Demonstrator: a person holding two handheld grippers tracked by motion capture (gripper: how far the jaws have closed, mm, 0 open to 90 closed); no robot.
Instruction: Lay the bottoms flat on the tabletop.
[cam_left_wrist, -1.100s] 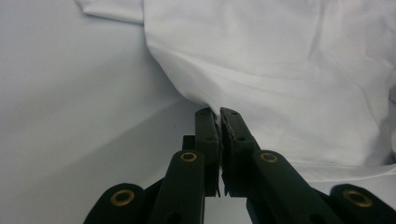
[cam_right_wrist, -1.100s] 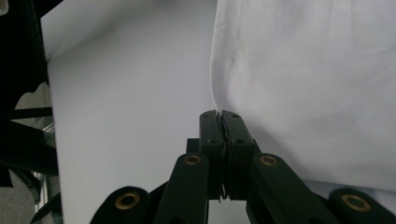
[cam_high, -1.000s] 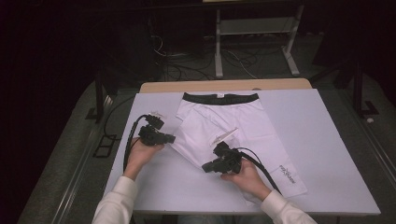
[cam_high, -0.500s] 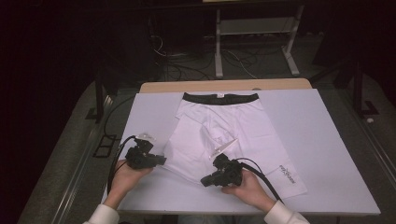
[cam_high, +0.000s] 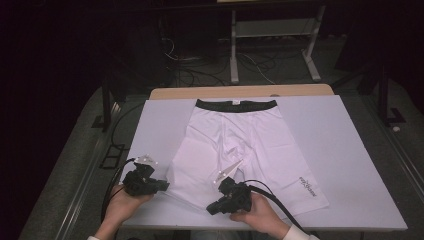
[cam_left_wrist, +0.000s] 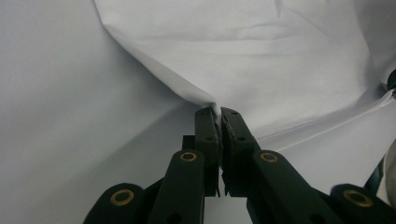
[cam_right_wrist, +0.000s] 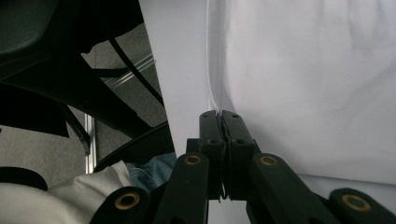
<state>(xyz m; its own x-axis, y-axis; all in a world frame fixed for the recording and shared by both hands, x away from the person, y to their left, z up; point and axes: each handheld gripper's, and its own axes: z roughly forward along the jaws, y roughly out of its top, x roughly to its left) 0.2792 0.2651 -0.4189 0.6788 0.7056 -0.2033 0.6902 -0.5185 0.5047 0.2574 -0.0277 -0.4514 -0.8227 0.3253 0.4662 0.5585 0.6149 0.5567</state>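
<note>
High view: a pair of white shorts (cam_high: 240, 145) with a black waistband (cam_high: 235, 104) lies flat on a white table (cam_high: 350, 150), the waistband at the far side and the two legs reaching toward the person. The left gripper (cam_high: 161, 186) sits at the near left corner of the left leg, held in the left hand (cam_high: 120, 205), and the right gripper (cam_high: 214, 209) sits near the table's front edge at the hem of the same leg, held in the right hand (cam_high: 257, 217). A small dark logo (cam_high: 308, 184) marks the right leg, which lies flat and untouched. In the left gripper view the left gripper (cam_left_wrist: 219, 112) has its jaws pressed together on a pinched fold of the white cloth, which rises from the tips and spreads away above them. In the right gripper view the right gripper (cam_right_wrist: 219, 114) is likewise clamped tight, with a thin edge of the shorts' fabric caught between its tips; the table's edge and the floor show to the left of it.
</note>
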